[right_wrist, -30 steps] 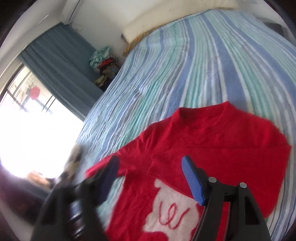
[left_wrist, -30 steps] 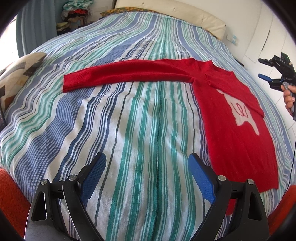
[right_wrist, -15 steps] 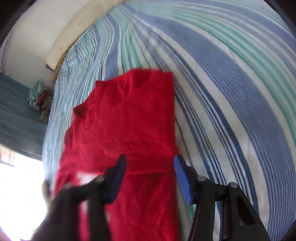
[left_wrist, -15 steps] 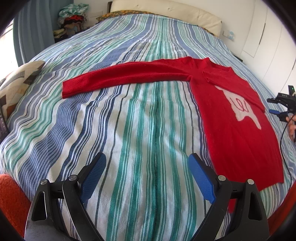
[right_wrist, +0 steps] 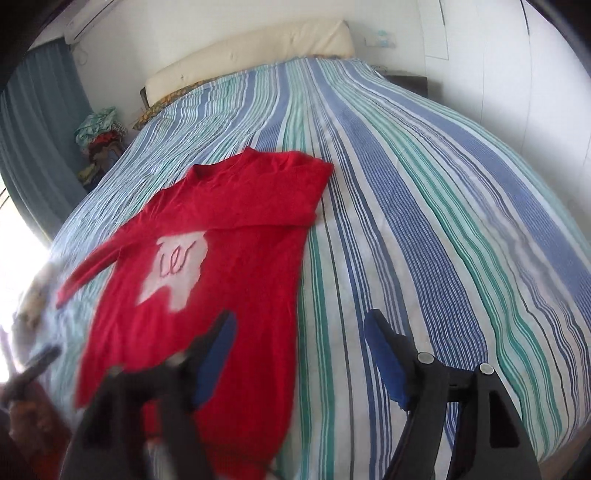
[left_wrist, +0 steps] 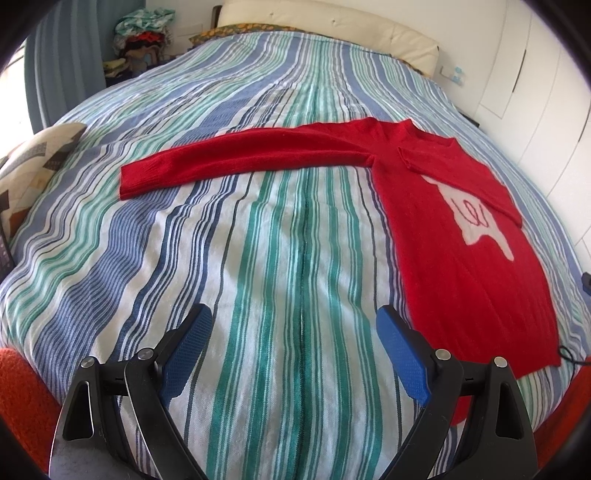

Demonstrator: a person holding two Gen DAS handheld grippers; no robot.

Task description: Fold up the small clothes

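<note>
A red sweater [left_wrist: 461, 236] with a white patch on the chest lies flat on the striped bed. Its left sleeve [left_wrist: 236, 158] stretches straight out to the left. Its right sleeve [right_wrist: 266, 195] is folded across the chest. My left gripper [left_wrist: 293, 325] is open and empty, above bare bedspread left of the sweater's hem. My right gripper [right_wrist: 299, 332] is open and empty, near the sweater's lower right edge [right_wrist: 288, 332]. The right wrist view is blurred on its left side.
The striped bedspread [left_wrist: 258, 277] covers the whole bed. A patterned cushion [left_wrist: 33, 162] lies at the left edge. A cream headboard [right_wrist: 251, 51] and a pile of clothes [left_wrist: 144, 33] stand at the far end. White wardrobe doors [left_wrist: 535, 74] line the right.
My right gripper has swung down and back towards the near edge of the bed, leaving the left wrist view. The right sleeve lies folded over the chest. My left gripper has barely moved.
</note>
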